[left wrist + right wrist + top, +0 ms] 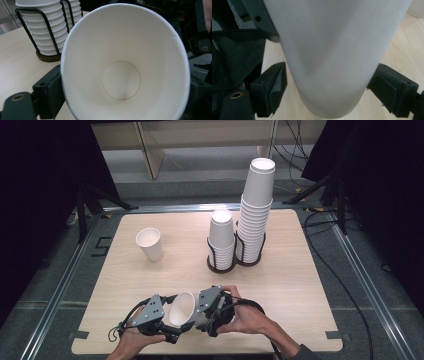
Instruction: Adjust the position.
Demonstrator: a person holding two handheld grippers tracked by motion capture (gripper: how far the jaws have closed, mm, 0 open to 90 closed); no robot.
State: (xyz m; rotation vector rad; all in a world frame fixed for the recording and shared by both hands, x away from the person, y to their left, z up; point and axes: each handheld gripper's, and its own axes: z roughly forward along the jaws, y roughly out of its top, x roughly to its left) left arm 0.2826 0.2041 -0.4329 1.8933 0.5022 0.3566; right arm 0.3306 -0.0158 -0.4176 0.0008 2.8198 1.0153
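1. Two grippers meet on one paper cup (181, 309) near the front edge of the table (300, 285), and we start at the pads.
2. Left gripper (120, 92): in its own view we look straight into the cup's mouth. Its jaws sit against the cup wall on both sides, clamped on it, with the rim slightly squeezed out of round.
3. Right gripper (325, 92): its jaws flank the cup's lower wall. We see a sliver of table between the left pad and the paper, so we read these jaws as apart and not yet gripping.
4. In the high view we see the cup held off the table, mouth tilted up and toward the person, with the left gripper (159, 316) and right gripper (206, 309) on either side and a hand behind each.
5. Farther out: a lone cup (149, 243) stands upright on the left of the table, well apart. Two wire holders carry nested stacks, the short stack (221, 240) just beside the tall stack (256, 210).
6. Risk, our judgement: thin paper buckles easily. If the right jaws close hard while the left ones hold, the wall could crease or collapse.
7. Risk: if the left lets go before the right has a firm hold, the tapered cup could slide out base-first and drop to the table.
8. Risk: the cup sits skewed between the right jaws, so closing may twist it rather than seat it.
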